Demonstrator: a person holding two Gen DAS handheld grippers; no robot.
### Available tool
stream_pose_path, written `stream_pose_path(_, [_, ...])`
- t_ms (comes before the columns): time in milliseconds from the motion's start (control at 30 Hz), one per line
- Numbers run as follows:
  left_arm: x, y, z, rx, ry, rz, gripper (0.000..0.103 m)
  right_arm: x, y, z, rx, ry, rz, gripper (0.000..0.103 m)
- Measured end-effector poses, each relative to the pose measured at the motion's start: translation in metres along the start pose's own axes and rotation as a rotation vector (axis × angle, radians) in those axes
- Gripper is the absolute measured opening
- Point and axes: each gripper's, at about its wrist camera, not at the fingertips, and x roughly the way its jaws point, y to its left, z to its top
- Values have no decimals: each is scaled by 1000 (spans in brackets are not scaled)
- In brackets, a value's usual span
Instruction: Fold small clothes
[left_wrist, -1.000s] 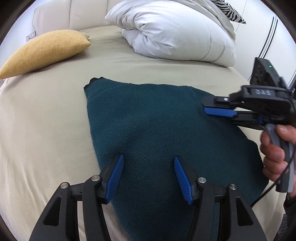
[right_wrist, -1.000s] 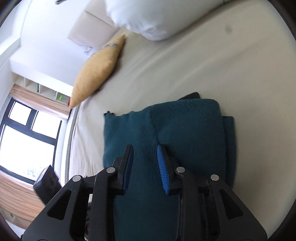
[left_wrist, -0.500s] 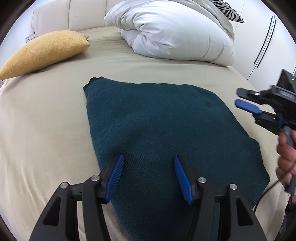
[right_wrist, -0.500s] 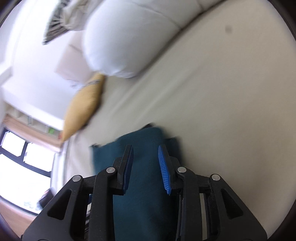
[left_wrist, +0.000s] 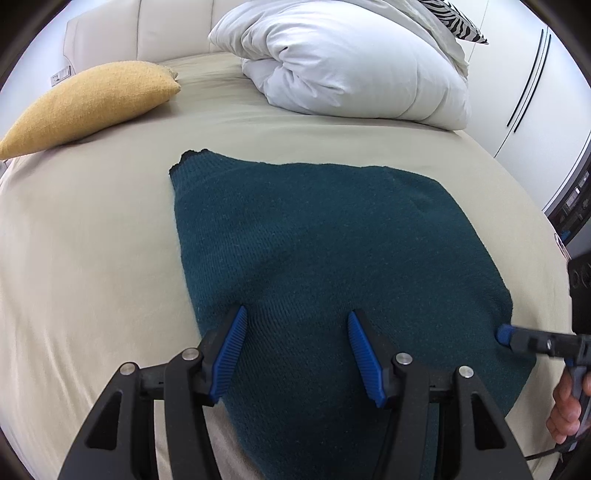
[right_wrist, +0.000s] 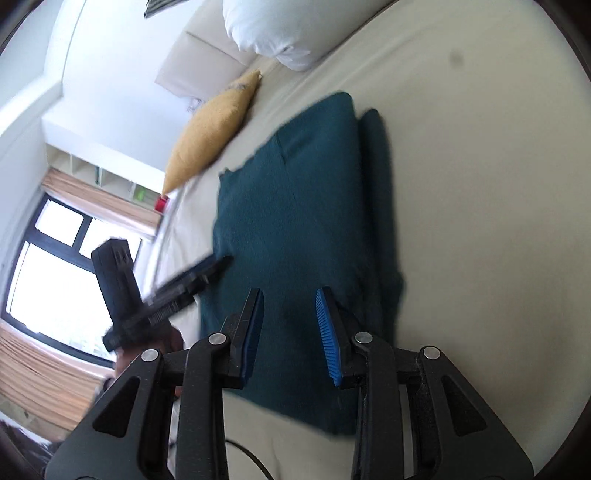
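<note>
On the beige bed (left_wrist: 92, 258) the teal sweater (left_wrist: 314, 251) lies folded flat, mid-mattress. Your left gripper (left_wrist: 295, 343) hovers over its near edge, jaws wide, gripping nothing. Your right gripper (right_wrist: 290, 328) sits over its right edge, jaws likewise apart and empty.

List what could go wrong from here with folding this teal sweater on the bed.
1. Both tongs are open and hold nothing: the left tongs hover over the sweater, so a shallow pinch may catch only the top layer.
2. The right tongs sit near the sweater's side edge, where a folded strip lies loose. Lifting there could undo that fold.
3. The knit looks thick, so dragging it across the sheet may bunch it.
</note>
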Motion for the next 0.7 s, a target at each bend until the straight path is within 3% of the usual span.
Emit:
stream_pose_path(133, [-1, 1, -1, -1, -2, -4, 60, -32, -5, -17, -5, -67, -41, 28])
stream_pose_path(233, [-2, 2, -1, -3, 1, -9, 60, -56, -13, -18, 30, -141, -215, 46])
stream_pose_path(333, [-11, 5, -3, -20, -13, -33, 60, -68, -18, -14, 72, -188, -161, 46])
stream_pose_path(433, [-27, 13, -10, -66, -33, -65, 62, -67, -1, -13, 14, -204, -134, 47])
stream_pose_path(567, [-49, 42, -25, -232, -104, -115, 64, -47, 6, -1, -16, -163, -127, 50])
stream_pose_path(700, [-42, 63, -29, -354, -67, -185, 65, -30, 10, 15, 6, -124, -116, 51])
